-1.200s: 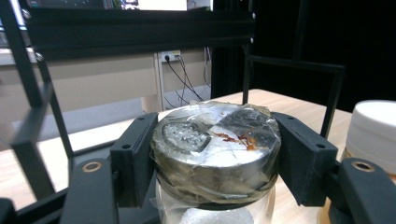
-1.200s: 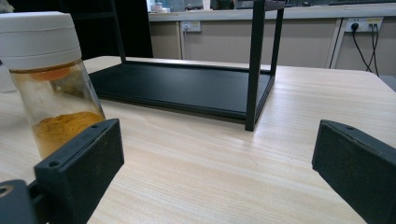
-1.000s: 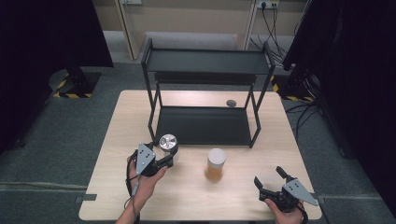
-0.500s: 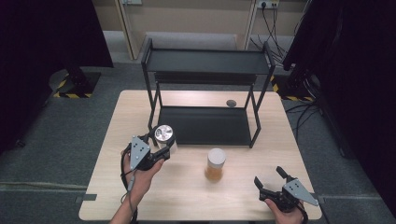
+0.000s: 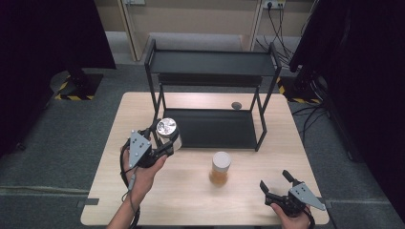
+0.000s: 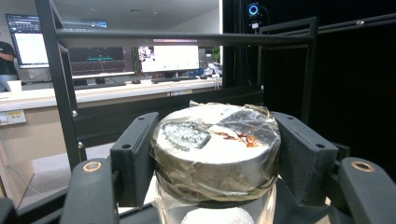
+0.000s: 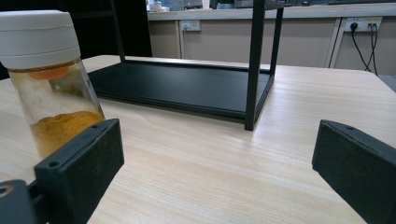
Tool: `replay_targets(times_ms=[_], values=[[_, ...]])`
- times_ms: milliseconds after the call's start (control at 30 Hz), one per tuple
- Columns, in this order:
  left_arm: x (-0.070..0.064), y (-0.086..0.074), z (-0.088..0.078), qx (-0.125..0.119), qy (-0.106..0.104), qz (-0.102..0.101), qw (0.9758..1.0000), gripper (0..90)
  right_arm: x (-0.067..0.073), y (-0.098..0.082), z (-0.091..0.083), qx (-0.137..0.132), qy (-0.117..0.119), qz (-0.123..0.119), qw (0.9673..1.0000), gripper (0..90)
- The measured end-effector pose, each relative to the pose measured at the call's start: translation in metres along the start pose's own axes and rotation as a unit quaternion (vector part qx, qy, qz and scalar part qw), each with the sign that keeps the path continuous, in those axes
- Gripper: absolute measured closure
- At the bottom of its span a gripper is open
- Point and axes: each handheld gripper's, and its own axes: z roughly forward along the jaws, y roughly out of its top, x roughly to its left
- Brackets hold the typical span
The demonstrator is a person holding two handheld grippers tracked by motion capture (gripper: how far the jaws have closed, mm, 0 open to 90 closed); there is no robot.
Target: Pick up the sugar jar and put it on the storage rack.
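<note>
My left gripper (image 5: 165, 138) is shut on a clear jar with a foil-covered lid (image 5: 167, 129), held in the air just left of the black shelf rack (image 5: 212, 76). In the left gripper view both pads clamp the sides of the silver lid (image 6: 217, 140). A second jar with a white lid and orange-brown powder (image 5: 220, 168) stands upright on the wooden table (image 5: 191, 200) in front of the rack, and it stands at the left in the right gripper view (image 7: 49, 79). My right gripper (image 5: 277, 183) rests low at the table's front right corner, open, with nothing between its jaws.
The rack has a lower tray (image 5: 210, 129) on the table and a top shelf (image 5: 212, 62). A small dark round disc (image 5: 236, 105) lies on the table behind the tray. Bare table lies between the white-lidded jar and the right gripper. Dark curtains flank both sides.
My left gripper has risen and drifted left and away with the foil-lidded jar in it. The right gripper and the white-lidded jar have stayed put.
</note>
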Motion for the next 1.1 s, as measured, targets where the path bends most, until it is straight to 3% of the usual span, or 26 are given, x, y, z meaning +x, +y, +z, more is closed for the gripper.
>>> replay_targets(times_ms=[400, 1100], values=[[0.006, 0.025, 0.006, -0.011, 0.013, 0.001, 0.9998, 35.0, 0.0, 0.0, 0.0, 0.001, 0.0, -0.003, 1.0, 2.5], [0.007, 0.047, 0.019, -0.028, 0.031, 0.002, 0.9991, 35.0, 0.0, 0.0, 0.0, -0.001, 0.0, 0.001, 1.0, 2.5]])
